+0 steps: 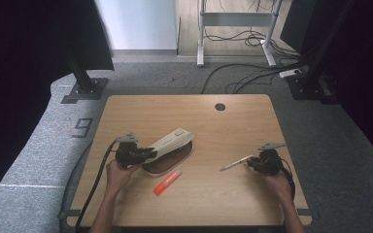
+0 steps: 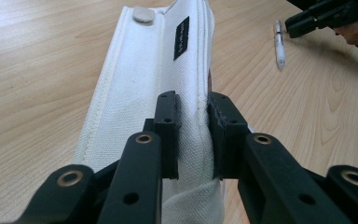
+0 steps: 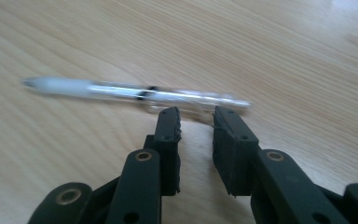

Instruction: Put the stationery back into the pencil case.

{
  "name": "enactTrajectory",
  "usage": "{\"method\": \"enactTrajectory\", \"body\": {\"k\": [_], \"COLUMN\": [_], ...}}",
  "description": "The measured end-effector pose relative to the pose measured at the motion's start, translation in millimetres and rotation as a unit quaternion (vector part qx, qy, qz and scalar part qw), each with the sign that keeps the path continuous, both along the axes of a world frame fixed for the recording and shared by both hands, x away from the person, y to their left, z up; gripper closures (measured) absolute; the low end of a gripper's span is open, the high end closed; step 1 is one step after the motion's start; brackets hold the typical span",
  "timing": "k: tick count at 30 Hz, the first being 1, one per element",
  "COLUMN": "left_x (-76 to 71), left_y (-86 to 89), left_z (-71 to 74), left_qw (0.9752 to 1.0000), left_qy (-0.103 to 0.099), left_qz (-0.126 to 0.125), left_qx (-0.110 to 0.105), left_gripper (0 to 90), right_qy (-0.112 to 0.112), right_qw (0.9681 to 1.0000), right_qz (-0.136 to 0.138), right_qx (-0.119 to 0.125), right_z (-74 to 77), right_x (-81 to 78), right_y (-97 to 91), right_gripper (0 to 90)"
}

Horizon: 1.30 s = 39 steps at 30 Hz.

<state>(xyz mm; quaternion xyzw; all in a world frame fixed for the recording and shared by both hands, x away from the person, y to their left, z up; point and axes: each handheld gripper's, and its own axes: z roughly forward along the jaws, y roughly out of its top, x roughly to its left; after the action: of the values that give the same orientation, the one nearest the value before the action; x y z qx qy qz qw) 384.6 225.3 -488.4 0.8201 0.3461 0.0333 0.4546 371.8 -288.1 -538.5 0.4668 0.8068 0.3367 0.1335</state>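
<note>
Pen (image 3: 135, 92) blurred, end hidden behind right tongs (image 3: 196, 116).

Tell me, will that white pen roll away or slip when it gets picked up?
Probably a bit. The pen looks round, thin and smooth, so it may roll on the flat table if nudged. Its clear, glossy barrel may slip or swivel between the right gripper's narrow jaws. It likely stays stiff and feels light.

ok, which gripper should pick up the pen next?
Right. The right gripper sits right at the clear pen, jaws nearly closed at its barrel, though a firm grip isn't clear. The left gripper is shut on the white pencil case, holding its flap up, so it's busy.
</note>
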Motion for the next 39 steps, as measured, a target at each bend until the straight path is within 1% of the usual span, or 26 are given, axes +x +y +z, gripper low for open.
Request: {"method": "enactTrajectory", "body": {"k": [2,4,5,8,9,10,11,12,13,14,15,18,20,21,22,23,26,27,30,31,34,35,36,37,38,39], "left_x": [0.1,0.3,0.2,0.2,0.3,0.3,0.3,0.3,0.2,0.2,0.1,-0.1,0.3,0.2,0.2,0.1,0.0,0.0,-0.4,-0.5,-0.7,-0.8,-0.8,-0.9,-0.9,-1.0], "left_y": [0.0,0.0,-0.1,-0.1,-0.1,-0.1,-0.1,-0.1,-0.2,-0.2,-0.3,-0.3,0.0,0.0,0.0,-0.2,-0.3,-0.3,-0.8,-0.9,-1.2,-1.2,-1.2,-1.3,-1.2,-1.4], "left_z": [-0.1,-0.2,-0.3,-0.3,-0.3,-0.3,-0.3,-0.3,-0.3,-0.3,-0.2,-0.1,-0.3,-0.3,-0.3,-0.2,-0.2,-0.3,-0.4,-0.3,-0.2,-0.2,-0.2,-0.1,-0.1,-0.1], "left_qw": [1.0,1.0,1.0,1.0,1.0,1.0,1.0,1.0,1.0,1.0,1.0,1.0,1.0,1.0,1.0,1.0,1.0,1.0,1.0,1.0,1.0,1.0,1.0,1.0,1.0,1.0], "left_qy": [0.0,0.001,0.001,0.001,0.001,0.001,0.001,0.001,0.001,0.001,0.001,0.001,0.002,0.002,0.002,0.001,0.001,0.001,0.002,0.002,0.001,0.001,0.001,0.001,0.001,0.001], "left_qz": [0.0,0.0,0.0,0.0,0.0,0.0,0.0,-0.001,-0.001,-0.001,-0.001,-0.002,-0.002,-0.002,-0.002,-0.002,-0.002,-0.002,-0.002,-0.002,-0.003,-0.003,-0.003,-0.003,-0.004,-0.004], "left_qx": [-0.001,-0.001,-0.001,-0.001,-0.002,-0.002,-0.002,-0.001,-0.001,-0.001,-0.001,-0.001,-0.002,-0.002,-0.002,-0.001,-0.001,0.0,0.0,0.0,0.0,0.001,0.001,0.001,0.001,0.001], "left_gripper": [74.6,74.6,74.6,74.6,74.6,74.6,74.6,74.6,74.5,74.5,74.5,74.5,74.5,74.5,74.5,74.5,74.5,74.5,74.4,74.4,74.4,74.4,74.4,74.4,74.4,74.4], "right_qy": [-0.003,-0.006,-0.008,-0.011,-0.014,-0.014,-0.015,-0.015,-0.014,-0.014,-0.014,-0.017,-0.022,-0.025,-0.025,-0.022,-0.02,-0.016,-0.014,-0.01,-0.008,-0.005,-0.005,-0.003,-0.005,-0.004], "right_qw": [0.9999,0.9999,0.9999,0.9999,0.9998,0.9998,0.9999,0.9999,0.9999,0.9999,0.9998,0.9998,0.9997,0.9995,0.9995,0.9996,0.9996,0.9996,0.9994,0.9993,0.9991,0.9989,0.9989,0.9986,0.9985,0.9986], "right_qz": [-0.005,-0.011,-0.011,-0.011,-0.011,-0.011,-0.008,-0.008,-0.004,-0.004,-0.001,0.003,0.004,0.012,0.012,0.013,0.015,0.021,0.021,0.022,0.022,0.024,0.024,0.024,0.023,0.024], "right_qx": [0.01,0.007,0.007,0.006,0.006,0.006,0.002,0.002,-0.003,-0.003,-0.013,-0.013,-0.01,-0.015,-0.015,-0.015,-0.012,-0.014,-0.022,-0.028,-0.035,-0.041,-0.041,-0.048,-0.05,-0.048], "right_z": [-2.1,-2.2,-2.5,-2.7,-3.1,-3.1,-2.8,-2.8,-2.2,-2.2,-1.0,1.9,5.2,7.8,7.8,9.9,10.9,11.1,9.9,7.9,5.6,3.1,3.1,2.3,2.1,2.7], "right_x": [2.8,6.2,10.9,16.0,21.8,21.8,28.4,28.4,35.0,35.0,39.5,39.2,35.3,31.0,31.0,27.2,23.7,19.7,15.8,12.4,9.5,6.6,6.6,5.0,3.4,1.1], "right_y": [-3.0,-2.5,-0.5,2.8,7.5,7.5,13.3,13.3,19.9,19.9,25.8,29.8,33.4,36.4,36.4,39.4,43.5,49.3,55.1,60.0,64.4,68.6,68.6,70.4,71.5,71.4], "right_gripper": [70.9,70.9,70.8,70.2,69.2,69.2,68.6,68.6,68.0,68.0,66.4,63.9,60.6,57.5,57.5,54.2,51.1,48.7,46.7,45.5,45.2,46.2,46.2,47.7,51.1,58.2]}}
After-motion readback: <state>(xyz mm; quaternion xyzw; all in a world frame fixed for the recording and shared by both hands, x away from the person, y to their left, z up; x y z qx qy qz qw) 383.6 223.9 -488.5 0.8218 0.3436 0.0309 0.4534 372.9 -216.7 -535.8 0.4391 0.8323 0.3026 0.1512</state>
